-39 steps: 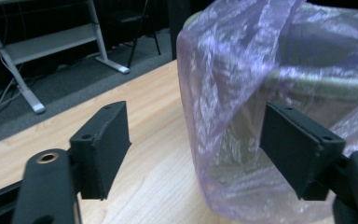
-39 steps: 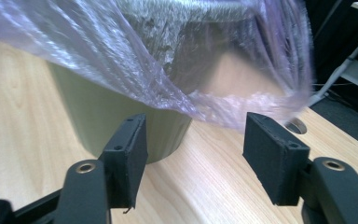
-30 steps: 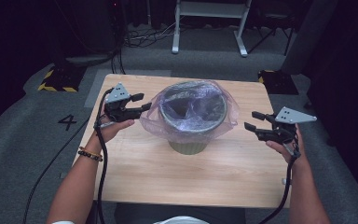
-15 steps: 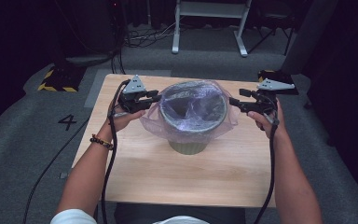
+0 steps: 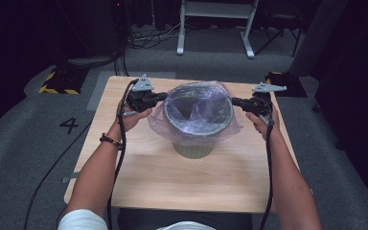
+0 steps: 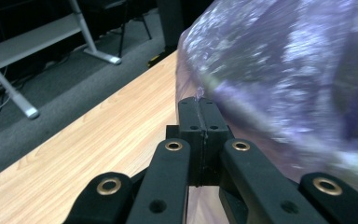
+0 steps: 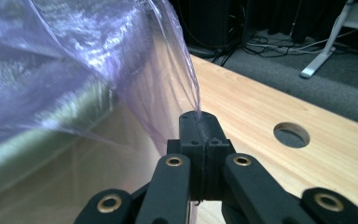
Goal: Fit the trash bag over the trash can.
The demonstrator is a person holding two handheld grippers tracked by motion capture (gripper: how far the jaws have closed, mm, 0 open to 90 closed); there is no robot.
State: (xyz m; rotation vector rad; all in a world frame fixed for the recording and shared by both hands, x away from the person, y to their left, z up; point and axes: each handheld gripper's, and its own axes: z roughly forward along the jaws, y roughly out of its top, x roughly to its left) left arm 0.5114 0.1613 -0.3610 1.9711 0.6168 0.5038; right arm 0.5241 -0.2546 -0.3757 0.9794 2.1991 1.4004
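A bin (image 5: 197,143) stands mid-table (image 5: 143,187), lined with a purple bag (image 5: 199,112) folded over its rim; the left claw (image 5: 159,97) has just closed, clamped on the bag's left edge; the right claw (image 5: 236,101) has just closed on the bag's right edge, film pinched between its jaws.

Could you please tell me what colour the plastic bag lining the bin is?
The thin translucent plastic bag is pale purple, clearest in the right gripper view.

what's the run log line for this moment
left gripper: shut on bag edge | right gripper: shut on bag edge | bag: lining bin, folded over rim | bin: upright on table
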